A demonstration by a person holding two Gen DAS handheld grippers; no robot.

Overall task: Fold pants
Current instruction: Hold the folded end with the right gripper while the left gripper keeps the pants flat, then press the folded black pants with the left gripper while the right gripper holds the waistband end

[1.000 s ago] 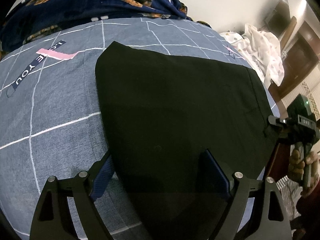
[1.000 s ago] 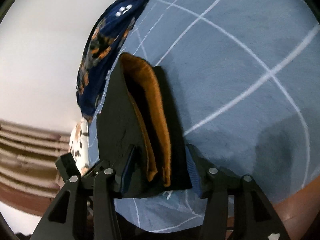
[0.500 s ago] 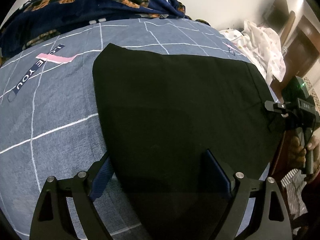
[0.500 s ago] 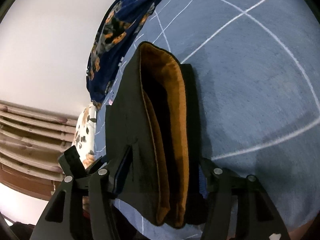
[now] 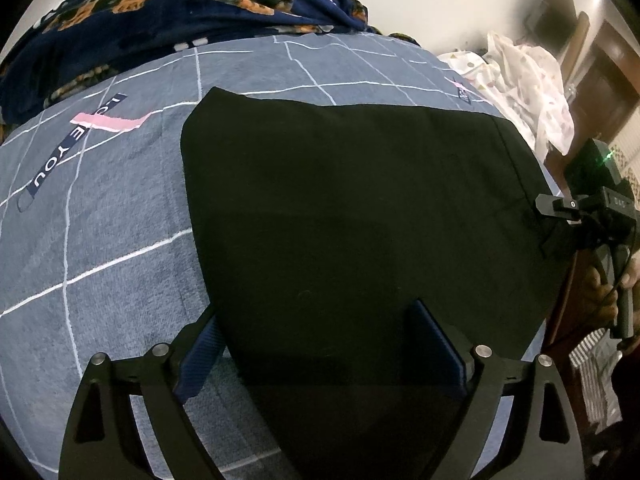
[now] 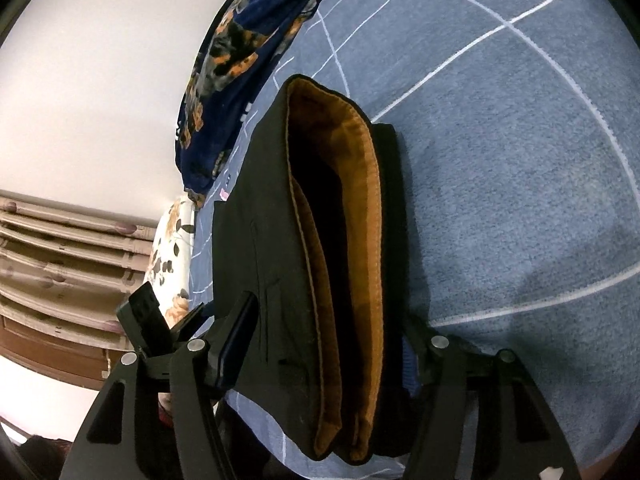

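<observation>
pants [image 5: 360, 216]: folded, flat on bed [image 5: 120, 240]
left tool [image 5: 320, 344]: released, straddling hem at 6 o'clock
right tool [image 6: 324, 344]: opening, waistband between fingers

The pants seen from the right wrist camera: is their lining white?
No, the black pants show an orange-brown lining at their open edge, lying on the blue checked bedcover.

A blue-grey bed [image 5: 120, 248] with white grid lines carries folded black pants [image 5: 360, 208] and a floral blanket [image 5: 160, 12].
</observation>
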